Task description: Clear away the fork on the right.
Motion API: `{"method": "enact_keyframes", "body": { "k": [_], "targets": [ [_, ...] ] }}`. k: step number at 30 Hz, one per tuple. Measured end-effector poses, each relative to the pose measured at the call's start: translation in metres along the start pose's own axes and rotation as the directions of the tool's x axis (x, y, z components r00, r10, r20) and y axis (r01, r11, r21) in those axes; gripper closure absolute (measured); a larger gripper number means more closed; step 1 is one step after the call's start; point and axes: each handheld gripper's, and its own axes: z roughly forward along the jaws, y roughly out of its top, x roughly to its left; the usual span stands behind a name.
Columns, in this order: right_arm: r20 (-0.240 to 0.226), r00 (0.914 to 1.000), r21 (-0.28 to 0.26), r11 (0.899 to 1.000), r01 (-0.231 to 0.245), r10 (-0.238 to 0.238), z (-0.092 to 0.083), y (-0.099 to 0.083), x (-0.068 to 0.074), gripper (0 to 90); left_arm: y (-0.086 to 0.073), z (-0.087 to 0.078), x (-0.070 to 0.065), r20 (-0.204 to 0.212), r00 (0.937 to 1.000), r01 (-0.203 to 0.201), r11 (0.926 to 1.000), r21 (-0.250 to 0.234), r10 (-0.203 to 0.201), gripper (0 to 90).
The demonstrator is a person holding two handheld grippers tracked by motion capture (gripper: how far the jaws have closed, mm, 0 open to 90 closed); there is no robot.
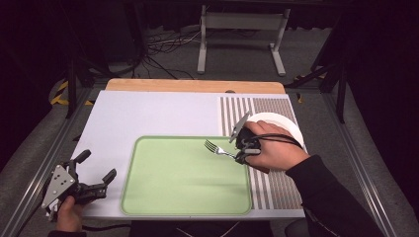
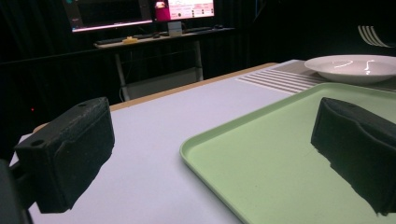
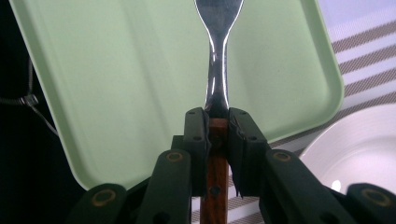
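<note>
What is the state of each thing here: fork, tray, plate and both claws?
Fork: held over the tray, off its surface.
Tray: flat, nothing lying on it.
Plate: upright, no food.
Right claw: shut on the fork's wooden handle.
Left claw: open, holding nothing.

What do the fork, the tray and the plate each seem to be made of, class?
Fork: polished metal, judging by its mirror-like sheen, with a brown, probably wooden handle clamped in the right tool.
Tray: matt pale green, likely plastic, going by its even colour and rounded rim.
Plate: glossy white, perhaps ceramic or melamine; it shows bright glints.
</note>
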Motion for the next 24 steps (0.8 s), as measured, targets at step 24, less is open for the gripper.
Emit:
{"method": "enact_keyframes", "body": {
  "k": [24],
  "targets": [
    [-0.019,0.9024,-0.048,0.901,-0.431,0.430,0.013,0.008,0.015,78.0,0.000,0.000,0.000,-0.003,1.0000,0.007,1.0000,-0.006,-0.008,0.0]
  ]
}}
